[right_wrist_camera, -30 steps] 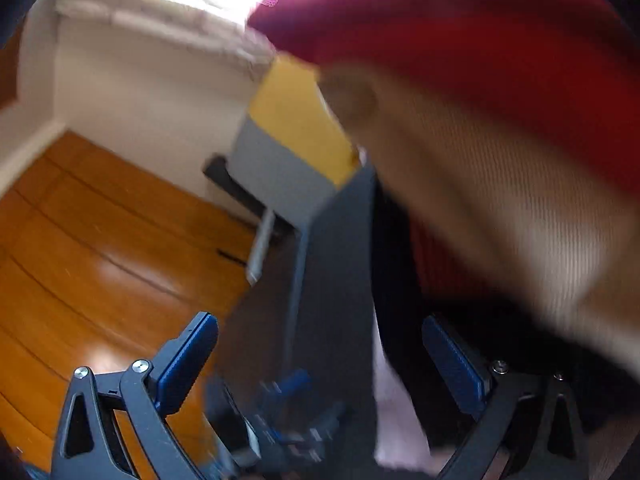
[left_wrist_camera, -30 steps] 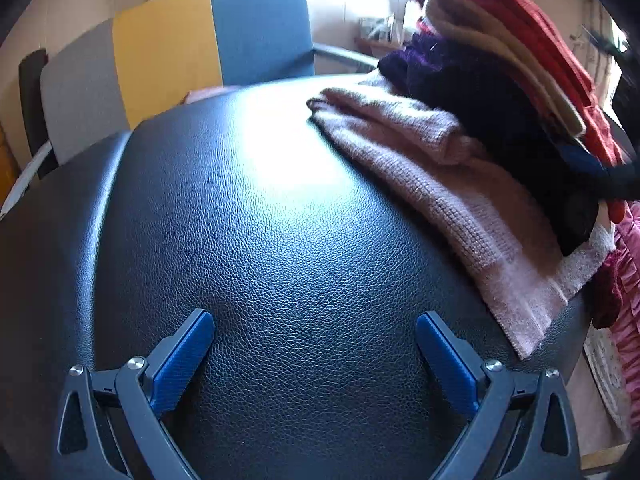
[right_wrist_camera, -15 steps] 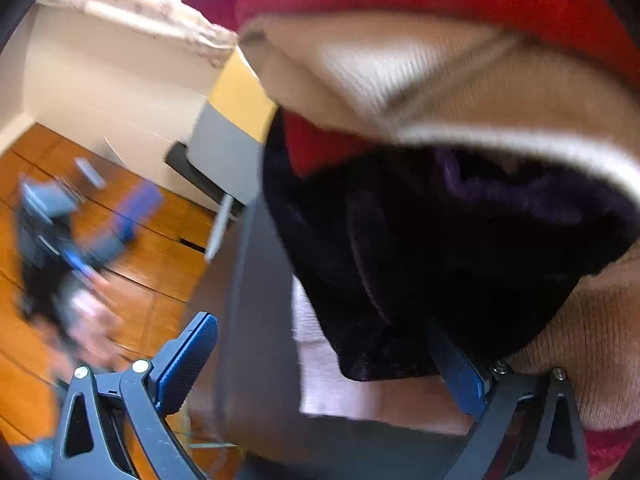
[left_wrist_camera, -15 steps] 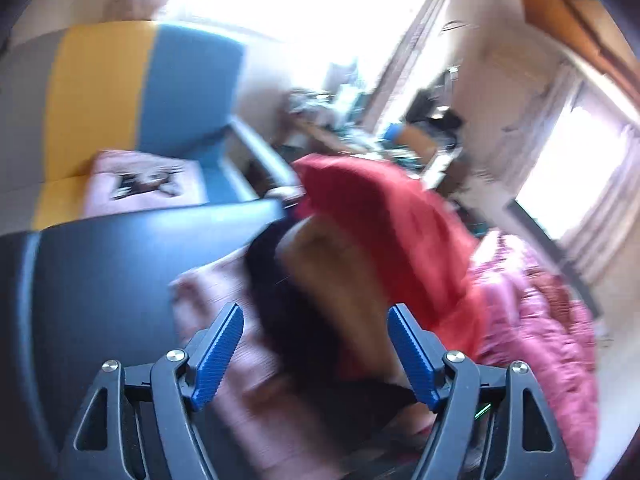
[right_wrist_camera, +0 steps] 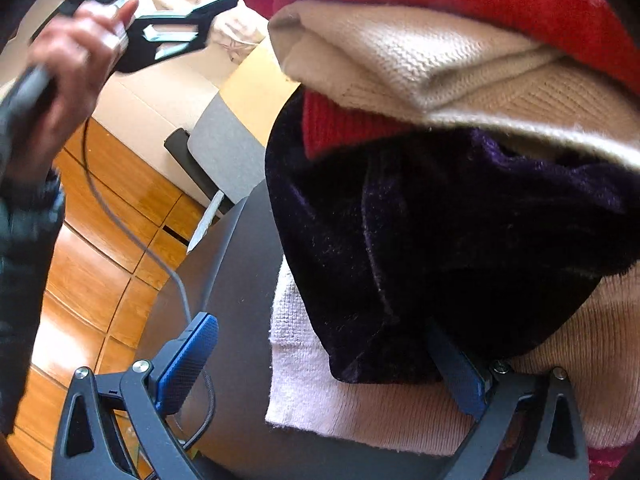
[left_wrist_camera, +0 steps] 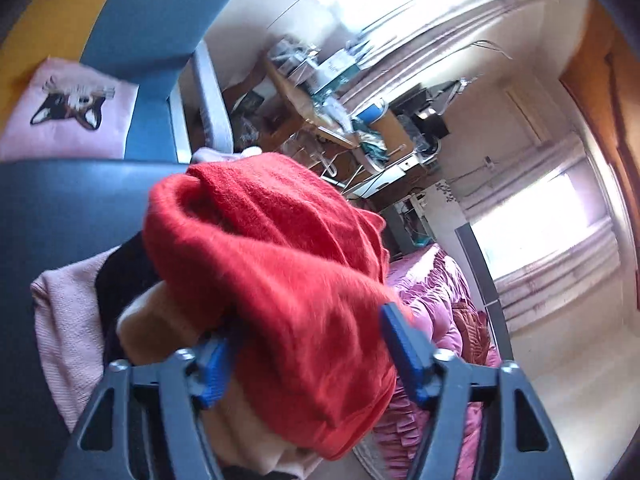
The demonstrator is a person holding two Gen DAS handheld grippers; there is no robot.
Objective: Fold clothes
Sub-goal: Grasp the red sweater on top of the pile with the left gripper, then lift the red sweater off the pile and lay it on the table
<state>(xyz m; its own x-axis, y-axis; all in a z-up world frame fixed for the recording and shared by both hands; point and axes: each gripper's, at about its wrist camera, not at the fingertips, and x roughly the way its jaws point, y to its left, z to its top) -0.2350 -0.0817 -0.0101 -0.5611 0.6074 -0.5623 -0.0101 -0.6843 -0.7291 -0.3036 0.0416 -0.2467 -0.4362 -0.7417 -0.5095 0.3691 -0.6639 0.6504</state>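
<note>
On the black table (right_wrist_camera: 240, 320), red sweater (left_wrist_camera: 280, 260) tops stacked clothes (right_wrist_camera: 440, 220).

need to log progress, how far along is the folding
Barely started. Done: nothing visibly folded; the red sweater, cream knit, dark velvet garment and pink knit sit heaped on the black table. In hand: the open left gripper straddles the red sweater; the right gripper is open at the velvet. Left: every piece.

no readable text, labels or signs
</note>
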